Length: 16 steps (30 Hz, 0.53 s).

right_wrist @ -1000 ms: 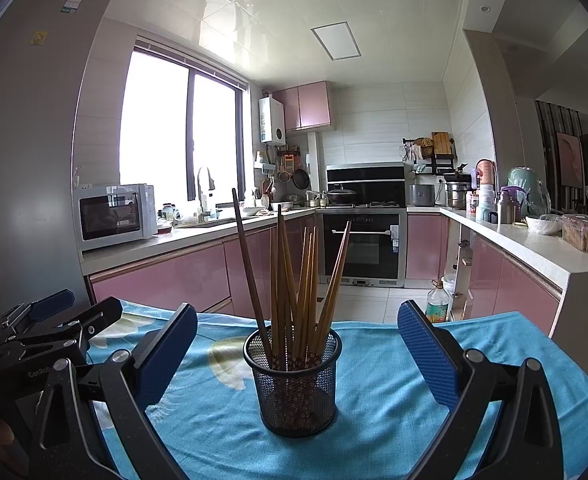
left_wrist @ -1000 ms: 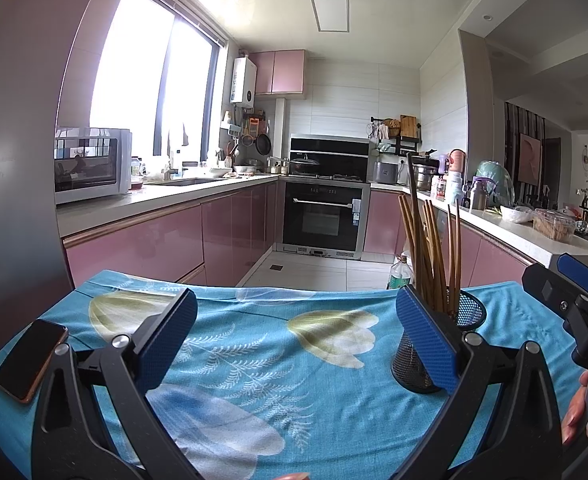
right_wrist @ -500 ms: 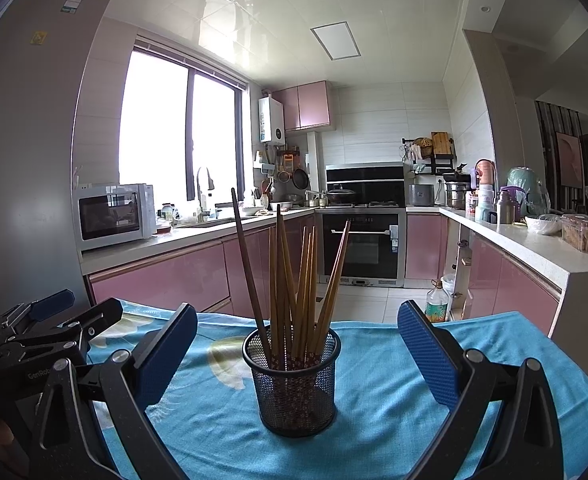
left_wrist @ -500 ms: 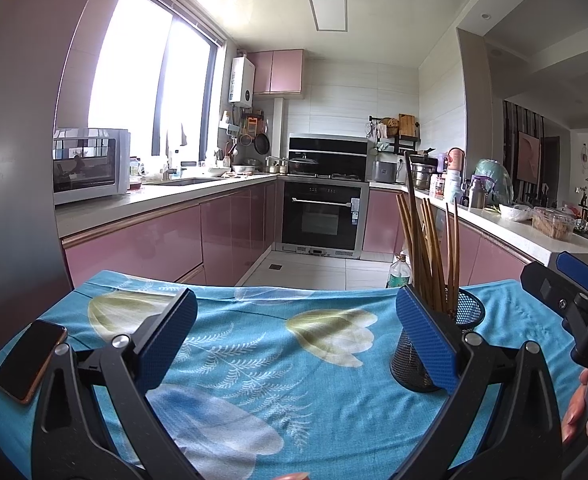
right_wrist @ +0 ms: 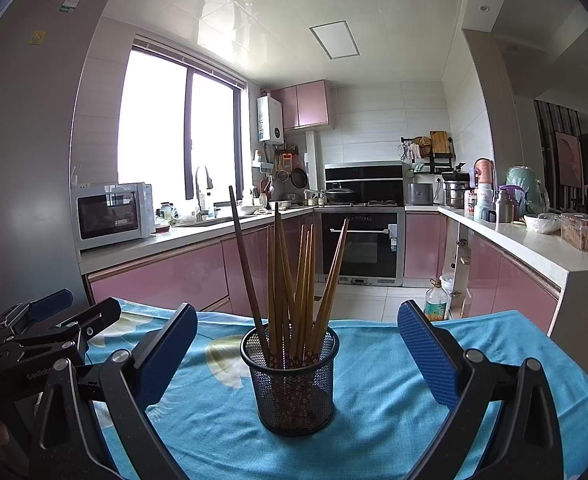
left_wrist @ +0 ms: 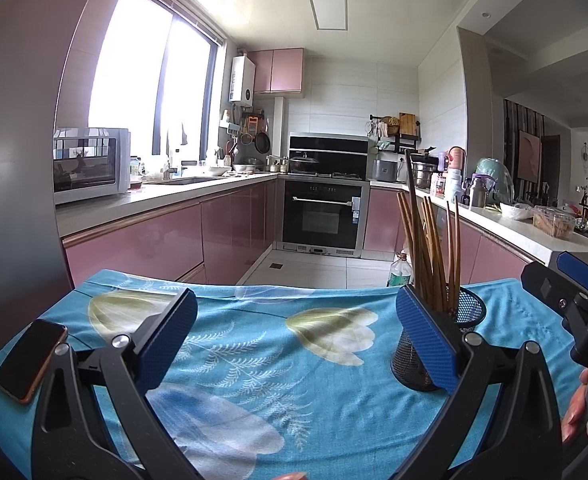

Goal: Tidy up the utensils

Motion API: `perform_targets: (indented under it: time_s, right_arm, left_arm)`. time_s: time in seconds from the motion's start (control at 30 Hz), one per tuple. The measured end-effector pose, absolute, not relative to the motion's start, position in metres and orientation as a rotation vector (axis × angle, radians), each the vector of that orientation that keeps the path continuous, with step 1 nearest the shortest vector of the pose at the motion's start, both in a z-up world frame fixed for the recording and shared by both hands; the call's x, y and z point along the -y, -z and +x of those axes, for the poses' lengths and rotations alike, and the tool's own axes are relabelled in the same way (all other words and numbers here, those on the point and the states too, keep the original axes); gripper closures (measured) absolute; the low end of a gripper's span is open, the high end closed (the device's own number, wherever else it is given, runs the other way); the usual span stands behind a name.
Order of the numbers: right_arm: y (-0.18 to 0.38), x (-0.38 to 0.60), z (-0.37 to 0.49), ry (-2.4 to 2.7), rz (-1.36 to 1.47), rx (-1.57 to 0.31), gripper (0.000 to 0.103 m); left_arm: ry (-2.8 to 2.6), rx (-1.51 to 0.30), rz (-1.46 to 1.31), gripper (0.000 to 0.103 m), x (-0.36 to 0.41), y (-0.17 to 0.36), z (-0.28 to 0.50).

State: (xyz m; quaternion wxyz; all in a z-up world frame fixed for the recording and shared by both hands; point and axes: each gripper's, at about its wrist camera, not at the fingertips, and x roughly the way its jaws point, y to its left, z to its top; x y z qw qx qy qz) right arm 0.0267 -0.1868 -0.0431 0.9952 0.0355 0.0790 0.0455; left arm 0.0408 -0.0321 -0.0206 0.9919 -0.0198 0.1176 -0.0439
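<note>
From the left wrist, the left gripper (left_wrist: 294,336) hangs released over the blue cloth (left_wrist: 254,360), grasping nothing. One phone (left_wrist: 30,360) lies near the cloth's left edge, out of the work. The single mesh holder (left_wrist: 472,308) stands toward the right edge, half hidden behind a pad.

From the right wrist, the right gripper (right_wrist: 296,344) is spread wide, the holder centred between its pads, which suggests it is lined up for a reach. About nine chopsticks (right_wrist: 290,280) stand gathered inside, one darker, leaning left.
</note>
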Motion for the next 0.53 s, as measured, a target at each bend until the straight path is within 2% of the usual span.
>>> perform_targets:
  time_s: [0.23,0.33,0.43,0.53]
  right_arm:
    - [0.044,0.188,0.026,-0.085,0.069,-0.162,0.006]
    - [0.047,0.193,0.026,-0.07,0.056,-0.179,0.006]
    - [0.056,0.209,0.036,-0.02,0.04,-0.253,0.006]
    - [0.075,0.243,0.058,0.073,0.037,-0.408,0.006]
  left_arm:
    - [0.073,-0.226,-0.031,0.005,0.029,0.022,0.039]
    - [0.08,-0.275,-0.043,0.005,0.026,0.025,0.045]
    - [0.079,-0.34,-0.052,0.005,0.02,0.03,0.054]
    - [0.048,-0.428,-0.037,0.005,0.011,0.038,0.07]
